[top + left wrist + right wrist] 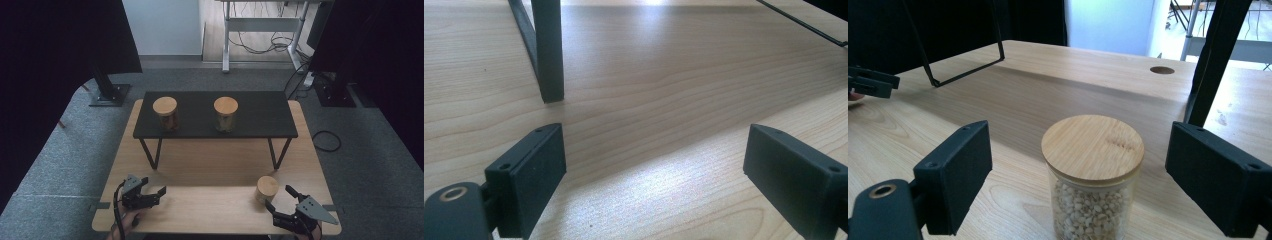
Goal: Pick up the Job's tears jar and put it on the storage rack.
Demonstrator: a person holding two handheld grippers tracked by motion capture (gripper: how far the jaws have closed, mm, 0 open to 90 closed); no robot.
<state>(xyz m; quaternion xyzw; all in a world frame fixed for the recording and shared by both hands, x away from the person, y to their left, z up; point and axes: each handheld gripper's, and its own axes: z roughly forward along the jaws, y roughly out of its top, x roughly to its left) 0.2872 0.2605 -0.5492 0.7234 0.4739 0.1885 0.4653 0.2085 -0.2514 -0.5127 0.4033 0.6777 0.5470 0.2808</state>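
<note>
At the lower right of the high view, the right gripper [280, 198] had its black jaws spread wide, clamped on nothing. A clear glass jar with a round bamboo lid, filled with pale grains [1092, 176], stood between them on the light wooden table [210, 172], untouched by either pad. At the lower left, the left gripper [154, 186] also stood wide apart over bare wood, holding nothing. Farther up, a black low shelf [260, 116] carried two more bamboo-lidded jars [165, 113] [225, 114]. No label or writing was readable.
</note>
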